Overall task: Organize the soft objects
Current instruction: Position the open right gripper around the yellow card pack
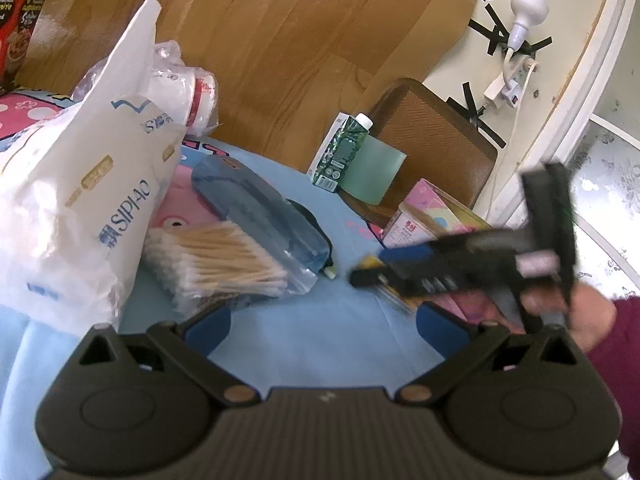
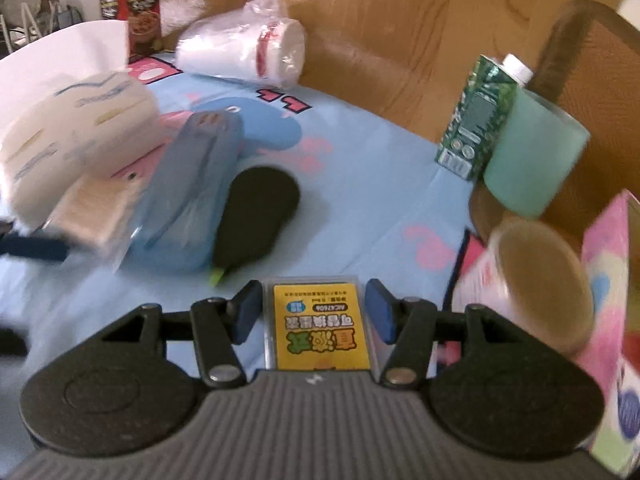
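Observation:
On the blue cartoon cloth lie a white SIPIAO tissue pack (image 1: pixel 76 216), a clear bag of cotton swabs (image 1: pixel 224 264), a blue pouch (image 1: pixel 260 208) and a black soft pad (image 2: pixel 256 208). My left gripper (image 1: pixel 322 328) is open and empty, low over the cloth near the swabs. My right gripper (image 2: pixel 314 310) straddles a yellow-labelled clear packet (image 2: pixel 320 326); its blue pads stand just off the packet's sides. In the left wrist view the right gripper (image 1: pixel 372 276) is blurred, over that packet.
A sleeve of white paper cups (image 2: pixel 244 56) lies at the back. A green carton (image 2: pixel 476 120), a teal bottle (image 2: pixel 536 160), a pink box (image 2: pixel 608 280) and a round tub (image 2: pixel 540 280) stand at the right. A brown chair (image 1: pixel 432 140) stands beyond.

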The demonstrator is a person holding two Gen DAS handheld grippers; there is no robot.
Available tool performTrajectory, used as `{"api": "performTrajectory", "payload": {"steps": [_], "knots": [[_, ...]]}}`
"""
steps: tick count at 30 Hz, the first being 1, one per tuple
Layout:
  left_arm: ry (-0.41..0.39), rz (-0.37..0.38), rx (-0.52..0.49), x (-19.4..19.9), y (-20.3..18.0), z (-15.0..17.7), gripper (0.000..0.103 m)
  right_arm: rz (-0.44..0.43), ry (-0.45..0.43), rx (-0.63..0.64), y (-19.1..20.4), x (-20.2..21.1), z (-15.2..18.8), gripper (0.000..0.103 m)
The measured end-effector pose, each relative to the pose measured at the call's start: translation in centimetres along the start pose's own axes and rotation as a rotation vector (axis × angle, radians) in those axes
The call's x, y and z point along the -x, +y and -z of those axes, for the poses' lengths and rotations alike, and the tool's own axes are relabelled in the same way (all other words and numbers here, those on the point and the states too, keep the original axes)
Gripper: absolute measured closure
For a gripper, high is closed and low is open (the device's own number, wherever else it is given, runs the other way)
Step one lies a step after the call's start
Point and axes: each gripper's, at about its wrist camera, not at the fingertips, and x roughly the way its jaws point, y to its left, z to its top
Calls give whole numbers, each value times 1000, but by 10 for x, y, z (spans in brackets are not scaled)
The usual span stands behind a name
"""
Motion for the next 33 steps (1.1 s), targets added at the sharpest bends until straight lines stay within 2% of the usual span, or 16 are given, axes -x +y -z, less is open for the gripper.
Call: {"api": "performTrajectory", "payload": {"steps": [9, 12, 15, 18, 23, 33], "knots": [[6, -16, 13, -1, 1, 0, 0, -32, -121, -27, 36, 52, 67, 43], [12, -24, 20, -2, 2, 0, 0, -49, -182, -51, 43, 62, 84, 36], [15, -32, 21, -3, 3, 0, 0, -31, -252, -114, 39, 73, 100, 31], [18, -41, 12, -4, 1, 1, 0, -25, -287, -191, 30, 78, 112, 22], [23, -49, 4, -6, -1, 0, 0, -11, -288, -192, 29, 84, 134, 13], [26, -62, -8, -8, -2, 0, 0, -32, -305, -195, 28, 82, 144, 10]]}}
